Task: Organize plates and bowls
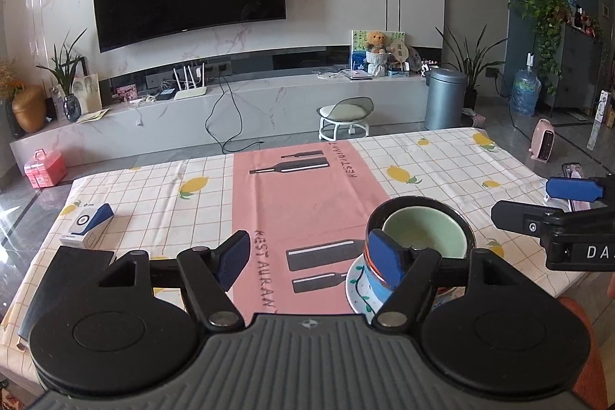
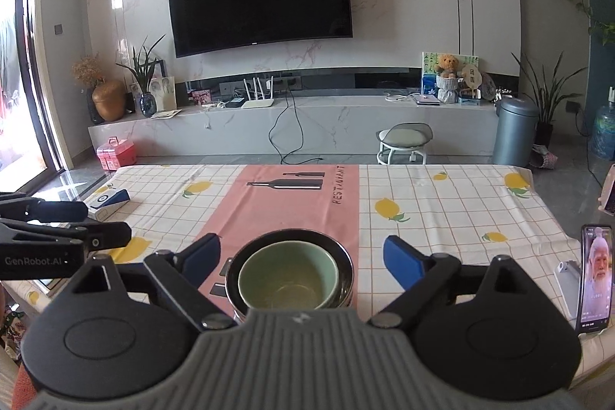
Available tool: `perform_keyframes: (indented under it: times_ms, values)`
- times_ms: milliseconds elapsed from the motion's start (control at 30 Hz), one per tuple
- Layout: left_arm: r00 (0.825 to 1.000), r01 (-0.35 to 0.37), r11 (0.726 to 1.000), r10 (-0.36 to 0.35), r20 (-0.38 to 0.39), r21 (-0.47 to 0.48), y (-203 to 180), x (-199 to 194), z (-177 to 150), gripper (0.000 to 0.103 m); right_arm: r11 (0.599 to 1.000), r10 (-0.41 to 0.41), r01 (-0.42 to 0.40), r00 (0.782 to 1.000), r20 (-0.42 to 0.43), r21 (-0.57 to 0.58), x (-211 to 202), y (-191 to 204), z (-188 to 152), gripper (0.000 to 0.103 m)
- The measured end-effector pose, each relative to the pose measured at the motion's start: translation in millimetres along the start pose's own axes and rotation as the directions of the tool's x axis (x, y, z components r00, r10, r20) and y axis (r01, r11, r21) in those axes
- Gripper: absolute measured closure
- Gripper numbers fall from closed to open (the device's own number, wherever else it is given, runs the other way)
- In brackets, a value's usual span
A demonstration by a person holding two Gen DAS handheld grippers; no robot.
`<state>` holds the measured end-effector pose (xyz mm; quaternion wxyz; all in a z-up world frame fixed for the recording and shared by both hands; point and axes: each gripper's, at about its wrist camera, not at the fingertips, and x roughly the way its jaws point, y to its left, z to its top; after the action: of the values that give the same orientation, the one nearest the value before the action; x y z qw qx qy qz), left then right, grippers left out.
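A pale green ceramic bowl (image 2: 288,275) nests inside a dark glossy bowl (image 2: 344,258), stacked on a white leaf-patterned plate (image 1: 357,289) upon the pink runner on the surface, presumably to consolidate them. The left gripper (image 1: 309,262) and the right gripper (image 2: 303,258) both spread wide, holding nothing.

bowl (image 2: 288,275) in bowls, box (image 2: 109,202) far left
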<state>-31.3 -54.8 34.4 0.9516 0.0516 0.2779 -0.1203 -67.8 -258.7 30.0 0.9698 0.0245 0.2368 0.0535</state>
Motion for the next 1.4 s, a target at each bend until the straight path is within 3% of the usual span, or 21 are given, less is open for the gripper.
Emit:
perform_keyframes:
  times_ms: [433,900,1400]
  values:
    - [0.992,-0.059,0.998,0.06,-0.113,0.011,-4.5,14.6,-42.3,0.018,0.992,-0.122,0.119,0.991,-0.063,-0.044,-6.3,21.6,-46.9,0.008]
    - [0.976,-0.069,0.998,0.066,-0.208,-0.005,-8.0,33.7,-57.6,0.018,0.993,-0.114,0.113,0.981,-0.159,-0.017,12.8,22.9,-64.0,0.008]
    - [0.974,-0.063,0.998,0.059,-0.217,-0.012,-9.0,34.0,-56.7,0.018,0.994,-0.108,0.106,0.982,-0.154,-0.023,12.6,24.5,-64.6,0.008]
